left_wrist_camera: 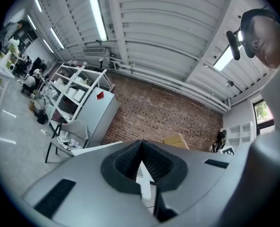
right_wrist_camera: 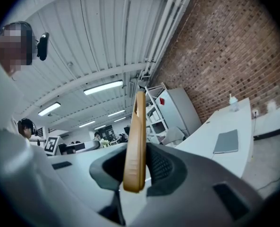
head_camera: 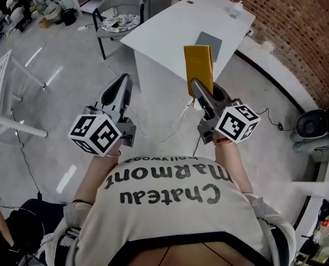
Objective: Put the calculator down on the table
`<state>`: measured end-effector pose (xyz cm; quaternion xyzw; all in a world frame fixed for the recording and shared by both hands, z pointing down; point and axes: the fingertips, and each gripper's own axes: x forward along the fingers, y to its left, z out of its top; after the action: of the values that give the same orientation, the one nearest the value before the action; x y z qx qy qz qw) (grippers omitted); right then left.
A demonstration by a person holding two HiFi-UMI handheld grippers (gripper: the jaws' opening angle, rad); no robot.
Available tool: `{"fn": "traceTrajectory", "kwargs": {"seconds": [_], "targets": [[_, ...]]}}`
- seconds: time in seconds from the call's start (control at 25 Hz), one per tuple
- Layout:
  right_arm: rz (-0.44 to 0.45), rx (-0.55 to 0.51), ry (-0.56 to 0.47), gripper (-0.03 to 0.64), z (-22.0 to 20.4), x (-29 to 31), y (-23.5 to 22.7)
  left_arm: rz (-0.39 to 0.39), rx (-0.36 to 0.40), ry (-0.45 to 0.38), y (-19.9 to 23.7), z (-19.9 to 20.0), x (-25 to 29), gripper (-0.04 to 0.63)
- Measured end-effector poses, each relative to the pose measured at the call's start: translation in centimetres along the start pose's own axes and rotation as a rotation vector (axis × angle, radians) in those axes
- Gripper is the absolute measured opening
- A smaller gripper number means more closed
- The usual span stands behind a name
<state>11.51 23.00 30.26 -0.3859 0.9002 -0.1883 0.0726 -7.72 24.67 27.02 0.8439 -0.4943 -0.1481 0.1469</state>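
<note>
A flat yellow calculator (head_camera: pixel 199 68) stands out from my right gripper (head_camera: pixel 200 91), whose jaws are shut on its near end. In the right gripper view the calculator (right_wrist_camera: pixel 136 141) shows edge-on, upright between the dark pads. It hangs in the air just short of the white table (head_camera: pixel 170 29). My left gripper (head_camera: pixel 118 92) is held level beside it at the left, shut with nothing in it; its pads (left_wrist_camera: pixel 140 161) meet at the tips. In the left gripper view the calculator (left_wrist_camera: pixel 176 139) peeks over the jaws at the right.
A grey pad (head_camera: pixel 208 42) and a small white bottle (head_camera: pixel 237 8) lie on the white table. A grey chair with a patterned tray (head_camera: pixel 117 22) stands to its left. A white cable (head_camera: pixel 164 134) trails on the floor below. Brick wall (head_camera: pixel 286 21) at the right.
</note>
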Motion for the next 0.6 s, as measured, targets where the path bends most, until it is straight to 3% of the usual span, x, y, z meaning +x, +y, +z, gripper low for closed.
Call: {"fn": "traceTrajectory", "kwargs": {"seconds": [0.36, 0.6], "targets": [[-0.029, 0.036, 0.050, 0.092, -3.0, 4.4, -1.5, 0.097, -0.021, 0.072, 6.1, -1.7, -0.3, 0.002], [-0.048, 0.100, 0.056, 0.092, -4.0, 4.9, -3.8, 0.141, -0.091, 0.027, 8.7, -2.4, 1.0, 0.002]]}}
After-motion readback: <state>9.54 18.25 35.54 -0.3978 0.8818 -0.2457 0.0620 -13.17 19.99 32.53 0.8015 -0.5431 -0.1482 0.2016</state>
